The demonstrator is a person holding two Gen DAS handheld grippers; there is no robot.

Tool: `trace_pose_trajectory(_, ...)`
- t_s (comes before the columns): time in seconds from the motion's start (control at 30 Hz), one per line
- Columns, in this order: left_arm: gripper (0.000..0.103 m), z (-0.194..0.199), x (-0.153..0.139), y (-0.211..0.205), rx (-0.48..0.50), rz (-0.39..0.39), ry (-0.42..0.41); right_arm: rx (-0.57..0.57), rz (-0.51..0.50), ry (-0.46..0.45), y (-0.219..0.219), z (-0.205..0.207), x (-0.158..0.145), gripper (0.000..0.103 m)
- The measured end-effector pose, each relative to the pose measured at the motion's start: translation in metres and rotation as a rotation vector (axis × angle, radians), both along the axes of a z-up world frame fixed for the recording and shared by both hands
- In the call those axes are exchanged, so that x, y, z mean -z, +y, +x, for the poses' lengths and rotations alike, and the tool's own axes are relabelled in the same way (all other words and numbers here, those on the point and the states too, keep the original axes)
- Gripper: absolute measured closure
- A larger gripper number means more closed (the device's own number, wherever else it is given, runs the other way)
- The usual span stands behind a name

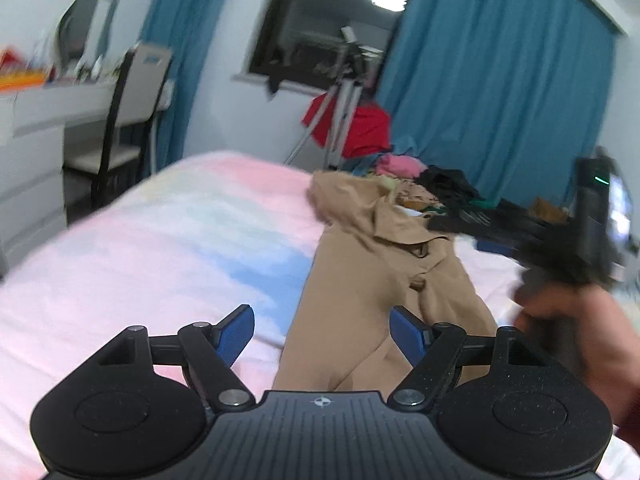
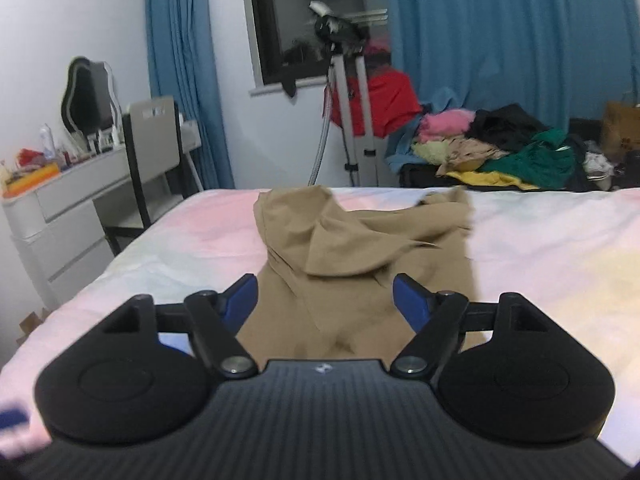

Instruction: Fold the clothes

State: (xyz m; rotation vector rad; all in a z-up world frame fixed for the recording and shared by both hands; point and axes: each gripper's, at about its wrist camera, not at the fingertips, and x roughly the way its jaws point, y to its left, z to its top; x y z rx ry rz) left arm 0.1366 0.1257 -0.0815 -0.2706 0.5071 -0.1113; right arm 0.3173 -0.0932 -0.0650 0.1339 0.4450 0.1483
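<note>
Indoors, tan garment rumpled on pastel bed.

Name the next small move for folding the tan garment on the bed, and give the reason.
Probably lower the left gripper onto the near edge of the tan garment and close on it. Both it and the right gripper hang open and empty above the garment, which lies rumpled on the bed, its far end bunched.

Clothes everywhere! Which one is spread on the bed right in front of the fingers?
The tan garment, lying alone on the pastel bedsheet. The red, pink, black and green clothes sit heaped beyond the bed.
</note>
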Motion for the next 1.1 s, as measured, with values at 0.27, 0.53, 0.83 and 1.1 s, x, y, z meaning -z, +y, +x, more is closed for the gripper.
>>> trace_pose_trajectory(0.27,0.027,0.018,0.019,0.006,0.016,-0.037,0.016,0.069,-0.017,0.102,0.029,0.099,0.041,0.030)
trace_pose_trajectory(0.53,0.025,0.015,0.025,0.015,-0.029,-0.116,0.042,0.014,-0.204,0.073,0.041,0.120,0.044,0.087)
trace_pose_trajectory(0.83,0.023,0.009,0.027,0.018,-0.059,-0.157,0.042,0.281,-0.213,-0.060,0.006,0.156,0.010,0.096)
trace_pose_trajectory(1.1,0.023,0.009,0.033,0.003,-0.035,-0.052,0.011,0.384,-0.089,0.095,-0.040,0.188,0.013,0.092)
